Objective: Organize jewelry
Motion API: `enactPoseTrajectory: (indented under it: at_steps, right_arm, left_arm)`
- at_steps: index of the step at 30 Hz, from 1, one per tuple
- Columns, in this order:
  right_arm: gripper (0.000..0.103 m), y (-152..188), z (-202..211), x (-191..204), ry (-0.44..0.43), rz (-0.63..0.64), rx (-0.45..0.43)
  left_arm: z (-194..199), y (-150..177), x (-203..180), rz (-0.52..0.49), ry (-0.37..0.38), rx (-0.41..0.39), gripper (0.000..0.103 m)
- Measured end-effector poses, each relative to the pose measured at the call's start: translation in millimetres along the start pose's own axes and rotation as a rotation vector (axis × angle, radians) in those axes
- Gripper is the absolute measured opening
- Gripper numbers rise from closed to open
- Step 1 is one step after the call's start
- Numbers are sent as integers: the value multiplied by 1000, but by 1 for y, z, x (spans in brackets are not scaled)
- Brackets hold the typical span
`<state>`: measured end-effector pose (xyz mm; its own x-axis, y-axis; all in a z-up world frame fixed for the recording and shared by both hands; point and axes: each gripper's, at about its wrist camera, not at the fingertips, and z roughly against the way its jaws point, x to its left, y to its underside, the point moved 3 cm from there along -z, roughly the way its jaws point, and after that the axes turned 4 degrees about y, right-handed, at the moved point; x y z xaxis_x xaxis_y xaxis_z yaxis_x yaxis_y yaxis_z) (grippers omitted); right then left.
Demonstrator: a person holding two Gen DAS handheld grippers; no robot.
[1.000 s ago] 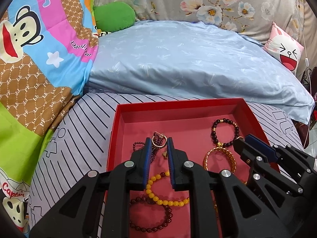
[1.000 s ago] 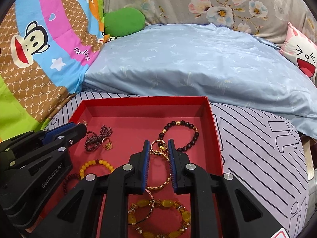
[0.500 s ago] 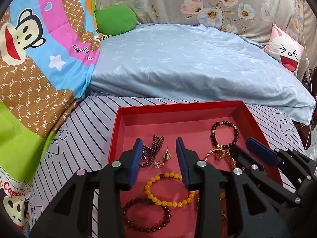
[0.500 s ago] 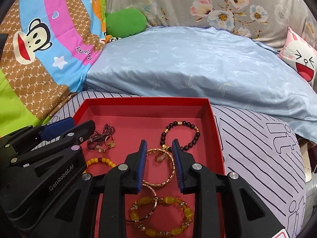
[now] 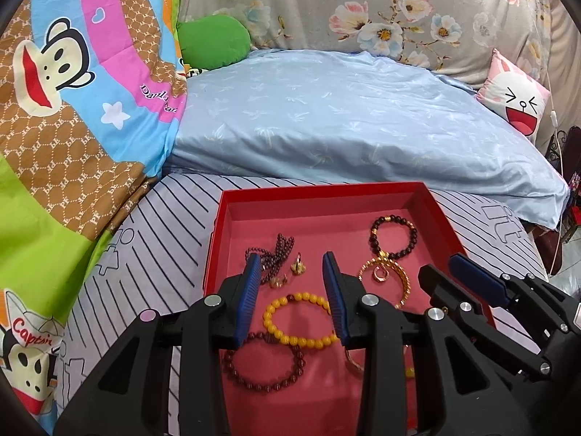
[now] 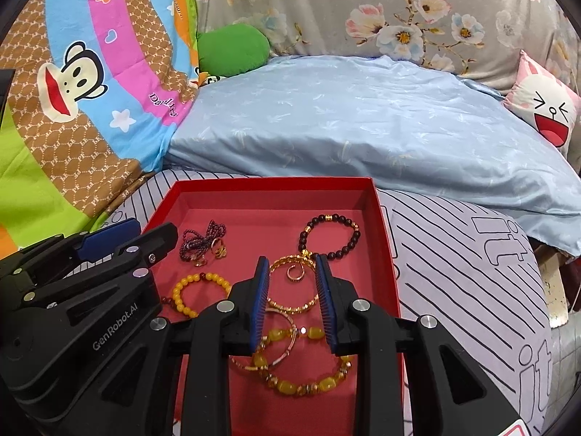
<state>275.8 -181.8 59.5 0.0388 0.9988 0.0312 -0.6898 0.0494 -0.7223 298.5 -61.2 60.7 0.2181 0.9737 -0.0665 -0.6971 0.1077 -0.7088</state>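
A red tray (image 5: pixel 323 193) (image 6: pixel 385 239) on the bed holds jewelry. My left gripper (image 5: pixel 292 259) is open and empty above a gold ring (image 5: pixel 298 265), a second ring (image 5: pixel 279 282), a dark purple bead strand (image 5: pixel 279 247) and a yellow bead bracelet (image 5: pixel 301 319). A dark red bracelet (image 5: pixel 261 363) lies nearer. My right gripper (image 6: pixel 292 263) is open and empty above a small gold ring (image 6: pixel 295 273) inside a gold bangle (image 6: pixel 294 287). A dark bead bracelet (image 6: pixel 328 234) lies beyond. An amber bracelet (image 6: pixel 301 374) lies nearer.
The tray rests on a striped grey sheet (image 5: pixel 152 239). A pale blue quilt (image 5: pixel 345 120) lies behind it. A cartoon blanket (image 5: pixel 72 91) is at the left, a green cushion (image 5: pixel 214 41) at the back, a rabbit pillow (image 5: pixel 515 98) at the right.
Both grippers have opened, let their rings go into the tray, and drawn back a little. The rings now lie on the tray floor.
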Motion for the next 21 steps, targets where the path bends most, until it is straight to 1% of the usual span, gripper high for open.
enactPoseTrajectory:
  at_steps: [15, 21]
  right_arm:
    - [26, 33, 60, 1, 3, -8, -22]
    - [26, 47, 78, -1, 9, -21, -31]
  left_arm:
    - [57, 34, -9, 14, 26, -14, 33]
    - [75, 47, -15, 15, 35, -19, 33]
